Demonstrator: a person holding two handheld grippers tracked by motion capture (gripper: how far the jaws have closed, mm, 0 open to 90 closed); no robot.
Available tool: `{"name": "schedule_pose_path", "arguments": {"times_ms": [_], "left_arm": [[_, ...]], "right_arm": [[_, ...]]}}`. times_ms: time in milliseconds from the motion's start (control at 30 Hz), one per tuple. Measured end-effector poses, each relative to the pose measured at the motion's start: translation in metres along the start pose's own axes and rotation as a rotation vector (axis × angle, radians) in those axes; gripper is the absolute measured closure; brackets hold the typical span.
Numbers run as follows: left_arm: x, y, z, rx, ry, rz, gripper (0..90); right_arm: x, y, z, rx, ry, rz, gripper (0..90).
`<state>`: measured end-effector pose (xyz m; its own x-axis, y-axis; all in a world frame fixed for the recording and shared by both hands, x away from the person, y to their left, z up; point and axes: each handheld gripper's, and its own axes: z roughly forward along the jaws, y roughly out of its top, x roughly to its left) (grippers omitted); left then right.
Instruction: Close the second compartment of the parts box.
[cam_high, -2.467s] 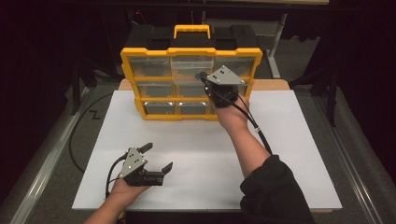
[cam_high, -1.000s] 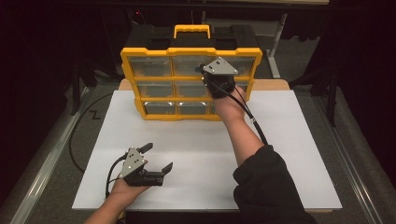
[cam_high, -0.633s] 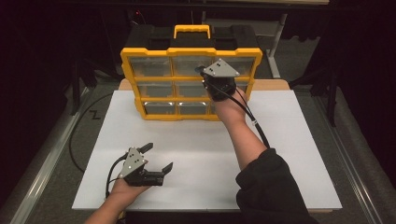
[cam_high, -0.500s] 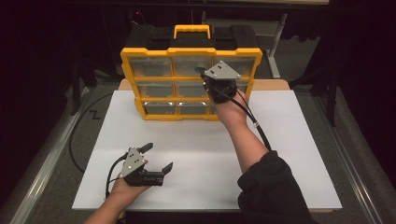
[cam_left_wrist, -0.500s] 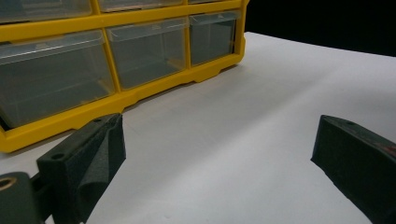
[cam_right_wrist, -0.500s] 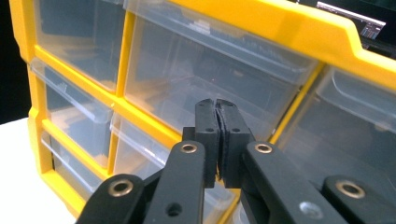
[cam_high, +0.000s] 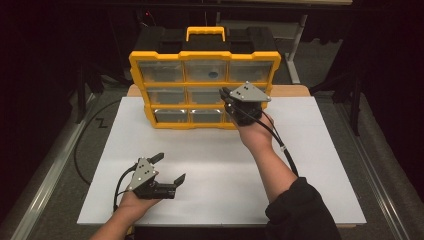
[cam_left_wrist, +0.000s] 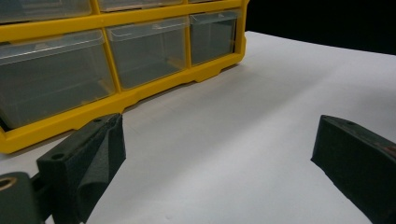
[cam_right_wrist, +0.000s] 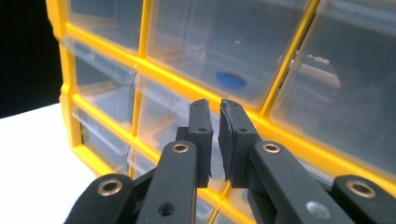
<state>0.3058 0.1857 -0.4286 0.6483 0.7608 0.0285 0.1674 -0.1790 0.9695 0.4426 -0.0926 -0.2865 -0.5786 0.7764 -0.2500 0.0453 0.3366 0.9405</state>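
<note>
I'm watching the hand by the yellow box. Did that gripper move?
Yes. The right gripper slid lower and leftward against the yellow drawer box, from its upper right drawer toward the middle row.

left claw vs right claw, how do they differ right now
The left claw has its jaws spread wide; the right claw has its jaws nearly closed, a thin gap between them and nothing inside. The left claw sits low over the white table near the front edge, apart from the yellow drawer organizer; the right claw is raised at the organizer's front, by its middle row of clear drawers. Both have black jaws and a grey plate on top.
</note>
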Motion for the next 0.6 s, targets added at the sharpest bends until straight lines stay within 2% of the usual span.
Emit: {"name": "schedule_pose_path", "arguments": {"times_ms": [367, 600], "left_arm": [[-0.001, 0.000, 0.001, 0.001, -0.002, 0.006, 3.2], [-0.001, 0.000, 0.001, 0.000, -0.002, 0.008, 3.3]], "right_arm": [[0.008, -0.031, -0.013, 0.034, 0.042, 0.011, 81.5], [0.012, -0.049, -0.020, 0.054, 0.067, 0.036, 77.0]]}}
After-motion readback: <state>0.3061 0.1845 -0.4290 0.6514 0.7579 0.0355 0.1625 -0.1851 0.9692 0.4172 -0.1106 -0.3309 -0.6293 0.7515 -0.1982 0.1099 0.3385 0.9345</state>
